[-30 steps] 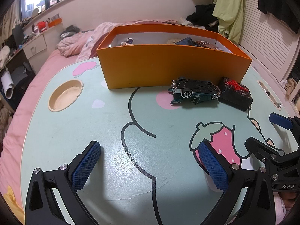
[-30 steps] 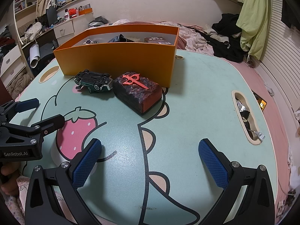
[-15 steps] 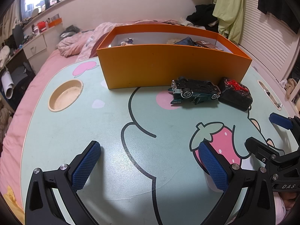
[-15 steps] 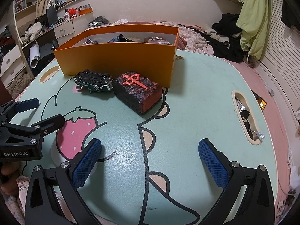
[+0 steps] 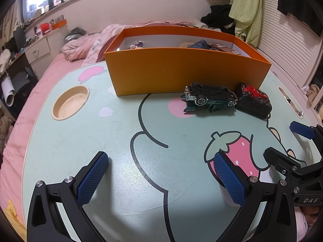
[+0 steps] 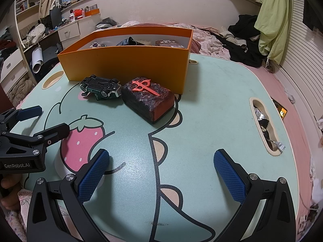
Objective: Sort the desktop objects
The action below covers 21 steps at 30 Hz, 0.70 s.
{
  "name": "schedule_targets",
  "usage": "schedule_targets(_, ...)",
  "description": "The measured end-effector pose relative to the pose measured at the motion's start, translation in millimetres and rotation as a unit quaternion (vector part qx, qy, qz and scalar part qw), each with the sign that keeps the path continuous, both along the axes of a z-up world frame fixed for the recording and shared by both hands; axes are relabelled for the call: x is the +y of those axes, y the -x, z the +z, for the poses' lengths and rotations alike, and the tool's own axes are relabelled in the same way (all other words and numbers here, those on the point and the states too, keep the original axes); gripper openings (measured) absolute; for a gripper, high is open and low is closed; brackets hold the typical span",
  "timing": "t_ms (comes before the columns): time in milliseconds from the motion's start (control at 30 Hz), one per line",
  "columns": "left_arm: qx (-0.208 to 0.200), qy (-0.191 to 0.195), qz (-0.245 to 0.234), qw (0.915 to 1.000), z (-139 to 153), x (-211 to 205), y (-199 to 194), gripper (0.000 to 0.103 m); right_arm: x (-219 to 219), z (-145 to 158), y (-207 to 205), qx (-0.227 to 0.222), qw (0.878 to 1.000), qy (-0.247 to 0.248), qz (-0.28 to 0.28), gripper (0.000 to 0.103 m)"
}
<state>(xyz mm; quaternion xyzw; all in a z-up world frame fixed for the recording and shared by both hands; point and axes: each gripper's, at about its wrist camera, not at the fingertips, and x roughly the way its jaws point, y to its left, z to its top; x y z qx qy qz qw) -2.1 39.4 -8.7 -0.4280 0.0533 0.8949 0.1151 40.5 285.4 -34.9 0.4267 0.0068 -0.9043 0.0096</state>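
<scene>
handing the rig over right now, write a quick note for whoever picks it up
Left gripper: open, empty, low over the table.
Right gripper: open, empty, also near the front edge.
Toy car lies upside down in front of the orange box; the dark block with the red emblem sits just right of it.
Done: a few items are already in the box.
Left: car and block probably go in the box next.

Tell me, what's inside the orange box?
Inside the orange box I can see a small figurine, dark cloth and a brown packet. Its front wall hides whatever lies lower down.
</scene>
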Motion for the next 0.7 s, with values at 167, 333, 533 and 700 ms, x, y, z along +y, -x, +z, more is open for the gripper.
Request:
schedule_targets(167,0.000,0.000,0.000,1.0000,0.1,-0.1,0.0,0.103,0.9,4.3,2.8,-0.005,1.000,0.000,0.005,0.103)
schedule_targets(333,0.000,0.000,0.000,1.0000,0.1,0.2,-0.5,0.103,0.9,12.3,16.1,-0.005,1.000,0.006,0.001,0.103)
schedule_targets(533,0.000,-0.001,0.000,1.0000,0.2,0.1,-0.5,0.103,8.1,23.8,45.6,-0.006,0.999,0.038,-0.020,0.103)
schedule_targets(700,0.000,-0.001,0.000,1.0000,0.2,0.0,-0.5,0.103,-1.2,26.3,67.2,-0.015,1.000,0.007,-0.021,0.103)
